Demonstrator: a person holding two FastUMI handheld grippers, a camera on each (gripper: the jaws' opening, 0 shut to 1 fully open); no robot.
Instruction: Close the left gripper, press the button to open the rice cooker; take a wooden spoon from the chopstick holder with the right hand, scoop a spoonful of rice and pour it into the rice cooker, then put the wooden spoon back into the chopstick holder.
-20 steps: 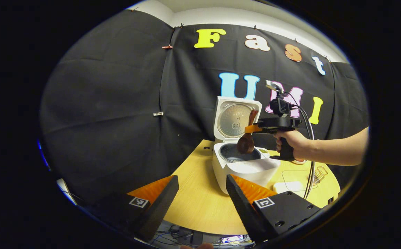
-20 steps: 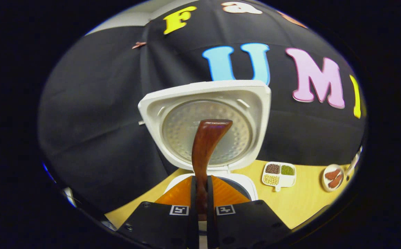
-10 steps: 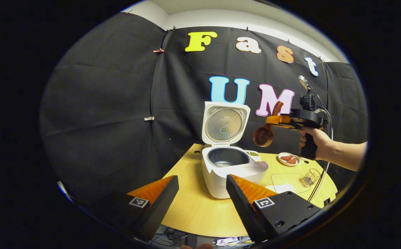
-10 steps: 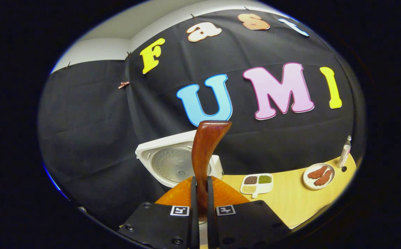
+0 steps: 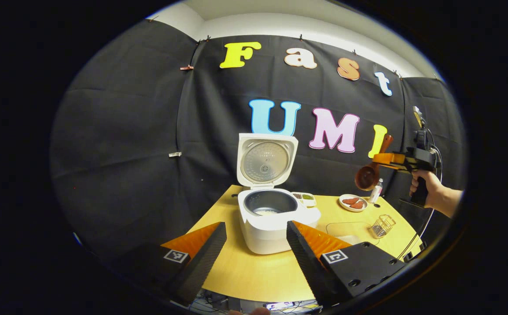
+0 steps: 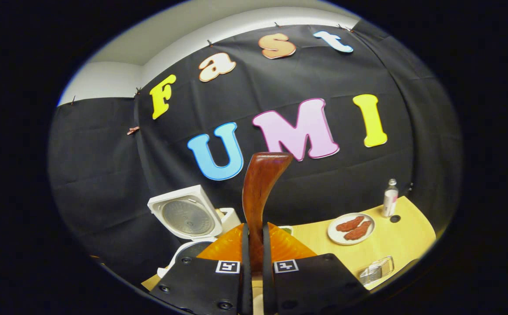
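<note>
The right tongs [image 6: 254,245] were clamped on the shaft of the wooden spoon [image 6: 260,192], both fingers pressed flat against it. In the right gripper view the handle rose toward 12 o'clock, its flared end well clear of the fingers. In the left gripper view the same tongs [image 5: 383,158] hung high at about 3 o'clock, with the spoon's bowl [image 5: 366,177] drooping toward 7 o'clock below them. Whether any rice remained in the bowl could not be told.

The spoon looked stiff, light and smoothly polished, so it would likely slip or swing if gripped loosely. The mid-shaft hold seemed sound. It left the bowl end free to go down into the chopstick holder [image 5: 382,225], a small wire basket on the bench [image 5: 254,271] at about 4 o'clock, below the spoon. That basket appeared light and open, liable to tip or slide if the spoon knocked its rim.

The hand [image 5: 425,192] held the pistol grip upright, the forearm coming in from the right edge, level and raised well above the bench.

The left tongs [image 5: 254,251] stood apart, holding nothing, low at 6 o'clock before the rice cooker [image 5: 271,218]. Its lid [image 5: 266,159] stood open, and pale grains showed in the pot.
</note>
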